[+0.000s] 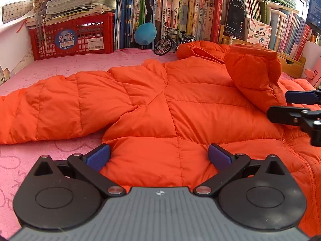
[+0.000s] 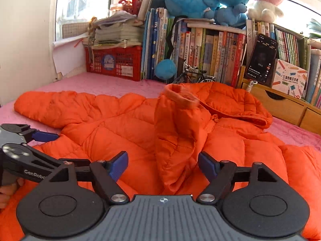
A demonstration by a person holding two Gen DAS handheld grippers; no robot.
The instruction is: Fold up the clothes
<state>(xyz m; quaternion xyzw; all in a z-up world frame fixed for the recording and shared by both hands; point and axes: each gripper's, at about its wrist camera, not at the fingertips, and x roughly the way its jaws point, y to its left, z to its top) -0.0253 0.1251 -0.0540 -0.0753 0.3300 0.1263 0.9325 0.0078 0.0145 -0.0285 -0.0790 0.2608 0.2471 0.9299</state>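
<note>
Right wrist view shows the right gripper released, sleeve folded just ahead, left gripper also released: next, pinch the far sleeve cuff squarely.

Ahead of the right claw a folded sleeve stands up; left, bare pink cover; books wall the back.

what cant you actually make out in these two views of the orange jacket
- Left wrist view: the orange jacket hem is hidden behind the left tool; its near sleeve runs off the left edge.
- Right wrist view: the folded-over sleeve covers the zip, and its cuff is blurred.
- Both views: the book spines are too small to read.
</note>
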